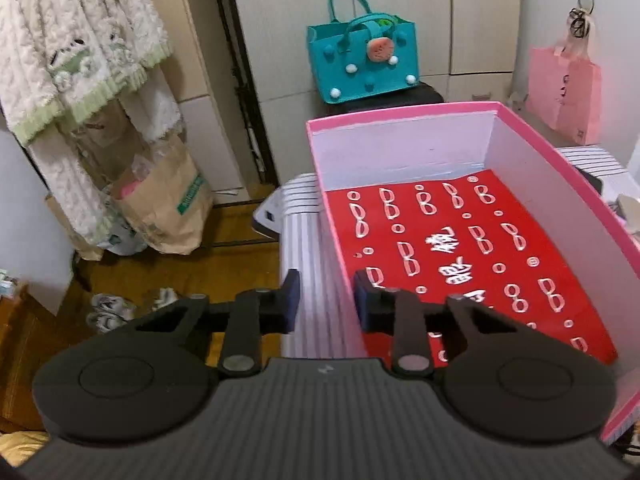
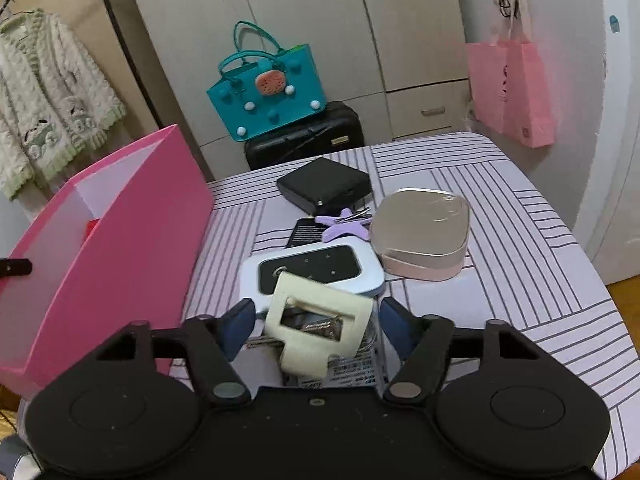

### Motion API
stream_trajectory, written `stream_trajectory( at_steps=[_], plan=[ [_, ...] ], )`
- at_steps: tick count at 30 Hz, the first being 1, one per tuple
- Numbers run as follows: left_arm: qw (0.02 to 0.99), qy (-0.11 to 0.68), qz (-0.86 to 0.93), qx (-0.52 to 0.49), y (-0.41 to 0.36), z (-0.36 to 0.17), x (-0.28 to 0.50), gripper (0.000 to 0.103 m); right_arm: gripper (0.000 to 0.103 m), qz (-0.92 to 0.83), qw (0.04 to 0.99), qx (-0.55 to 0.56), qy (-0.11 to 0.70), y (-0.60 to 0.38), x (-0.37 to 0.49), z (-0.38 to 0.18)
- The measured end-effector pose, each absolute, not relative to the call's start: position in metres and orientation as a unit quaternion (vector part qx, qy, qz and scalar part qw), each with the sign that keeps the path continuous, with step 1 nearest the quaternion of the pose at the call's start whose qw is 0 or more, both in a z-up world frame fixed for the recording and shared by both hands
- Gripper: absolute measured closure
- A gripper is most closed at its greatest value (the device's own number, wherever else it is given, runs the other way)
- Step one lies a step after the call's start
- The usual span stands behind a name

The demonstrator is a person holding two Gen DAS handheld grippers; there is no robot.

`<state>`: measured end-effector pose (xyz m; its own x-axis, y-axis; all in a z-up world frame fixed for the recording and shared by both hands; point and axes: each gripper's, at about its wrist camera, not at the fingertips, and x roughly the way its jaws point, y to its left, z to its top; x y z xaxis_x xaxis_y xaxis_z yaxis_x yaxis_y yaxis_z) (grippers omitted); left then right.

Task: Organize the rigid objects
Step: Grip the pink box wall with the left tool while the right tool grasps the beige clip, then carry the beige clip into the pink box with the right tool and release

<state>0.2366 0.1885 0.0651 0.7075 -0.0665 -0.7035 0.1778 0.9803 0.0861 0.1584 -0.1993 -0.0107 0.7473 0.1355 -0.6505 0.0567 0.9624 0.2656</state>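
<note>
Striped tablecloth (image 2: pixel 500 216) before beige wardrobe (image 2: pixel 320 20)

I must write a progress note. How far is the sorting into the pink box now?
Nothing looks done: the pink box shows only its red patterned liner. In hand: the right tool is open around a cream key holder, apparently not clamped; the left tool straddles the box wall, open. Left on the striped table: black case, purple clip, silver device, pink-and-silver tin.
</note>
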Motion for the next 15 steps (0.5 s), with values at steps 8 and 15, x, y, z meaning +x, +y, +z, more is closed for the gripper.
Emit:
stream_trajectory(
  at_steps=[8,15],
  plan=[
    [0.921,0.372,-0.080,0.083,0.181,0.064,0.233,0.095,0.042,0.049,0.916,0.182,0.355,-0.217,0.167,-0.002],
    [0.920,0.376,-0.082,0.080,0.182,0.065,0.235,0.095,0.042,0.085,0.903,0.199,0.371,-0.226,0.176,0.017]
  ],
)
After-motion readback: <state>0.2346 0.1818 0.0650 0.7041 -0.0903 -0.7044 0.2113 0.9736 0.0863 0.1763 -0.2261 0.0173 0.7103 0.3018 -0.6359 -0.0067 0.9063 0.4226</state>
